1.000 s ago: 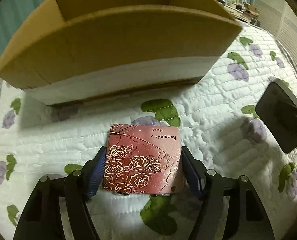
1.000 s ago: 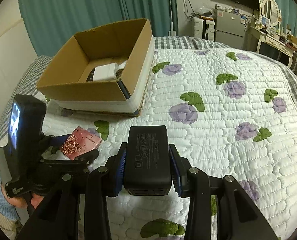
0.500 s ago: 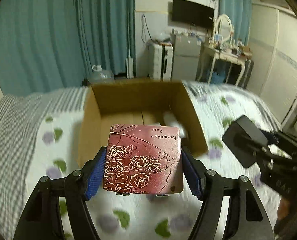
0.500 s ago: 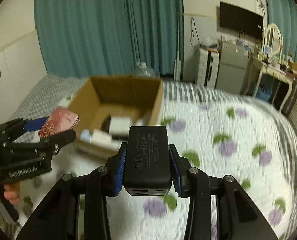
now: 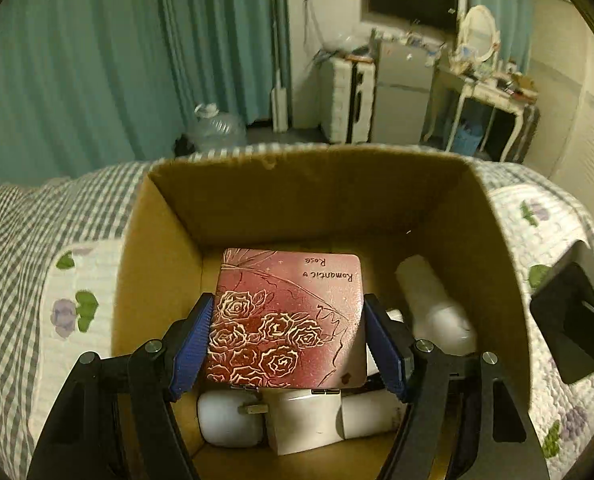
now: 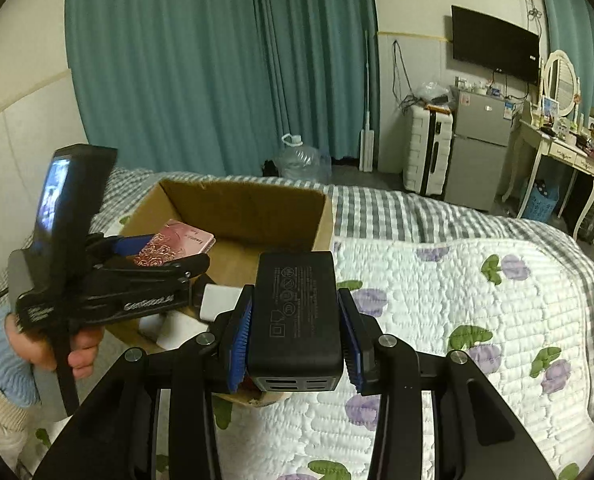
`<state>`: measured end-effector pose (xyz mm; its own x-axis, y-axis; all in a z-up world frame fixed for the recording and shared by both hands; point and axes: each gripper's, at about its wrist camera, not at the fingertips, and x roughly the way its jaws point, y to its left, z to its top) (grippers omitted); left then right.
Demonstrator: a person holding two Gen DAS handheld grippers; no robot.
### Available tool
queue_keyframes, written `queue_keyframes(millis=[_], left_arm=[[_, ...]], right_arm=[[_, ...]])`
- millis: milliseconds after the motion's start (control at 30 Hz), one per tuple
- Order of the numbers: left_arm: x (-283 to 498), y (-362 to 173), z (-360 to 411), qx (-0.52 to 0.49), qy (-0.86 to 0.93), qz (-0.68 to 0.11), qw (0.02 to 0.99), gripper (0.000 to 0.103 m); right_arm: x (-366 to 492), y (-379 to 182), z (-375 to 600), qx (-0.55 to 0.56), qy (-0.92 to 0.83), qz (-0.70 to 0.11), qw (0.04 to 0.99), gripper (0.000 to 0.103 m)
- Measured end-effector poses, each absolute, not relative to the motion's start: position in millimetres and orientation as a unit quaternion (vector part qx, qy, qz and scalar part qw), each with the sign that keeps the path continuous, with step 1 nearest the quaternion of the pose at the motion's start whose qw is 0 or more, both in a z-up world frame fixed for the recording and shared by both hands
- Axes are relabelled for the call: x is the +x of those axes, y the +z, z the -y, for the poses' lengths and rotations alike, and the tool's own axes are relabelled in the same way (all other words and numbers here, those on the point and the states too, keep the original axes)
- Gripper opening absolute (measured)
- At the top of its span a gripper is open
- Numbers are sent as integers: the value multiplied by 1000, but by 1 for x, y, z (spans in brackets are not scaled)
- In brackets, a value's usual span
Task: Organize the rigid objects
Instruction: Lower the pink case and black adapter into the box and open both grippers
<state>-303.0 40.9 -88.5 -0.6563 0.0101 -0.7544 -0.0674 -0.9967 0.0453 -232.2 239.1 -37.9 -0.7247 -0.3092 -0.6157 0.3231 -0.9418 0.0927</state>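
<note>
Left wrist cam: my left gripper (image 5: 287,340) is clamped on the pink rose-print tin (image 5: 287,320), blue pads pressing both side edges, and it's hanging over the open cardboard box (image 5: 309,196) on the bed. It's above the stuff inside, not down in it yet. Already in the box: a white bottle (image 5: 433,304) toward the right wall and a few white chargers or adapters (image 5: 281,420) along the near wall, so I'd say a good chunk of the sorting is done. The tin just needs lowering and letting go.

Right wrist cam: my right gripper (image 6: 295,328) is squeezed tight on the black power brick (image 6: 297,312), jaws only as wide as the brick. It's held up over the floral quilt (image 6: 477,300), just beside the box's right wall, not over the opening. You can see the left gripper with the tin over the box from here too. So two items left as far as I can tell, both in the air.
</note>
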Motion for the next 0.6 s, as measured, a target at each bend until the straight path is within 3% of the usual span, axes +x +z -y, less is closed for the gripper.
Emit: queue_keyframes(millis=[333,600], left_arm=[[-277,-49,-20,-372,928,-34,1,75],[-265,-42,10,-362,932,-20,-15,75]], right_arm=[[-231,-25,-227,321,-930,-22,176,38],[-296,-33,-166,353,-909,-48,217,38]])
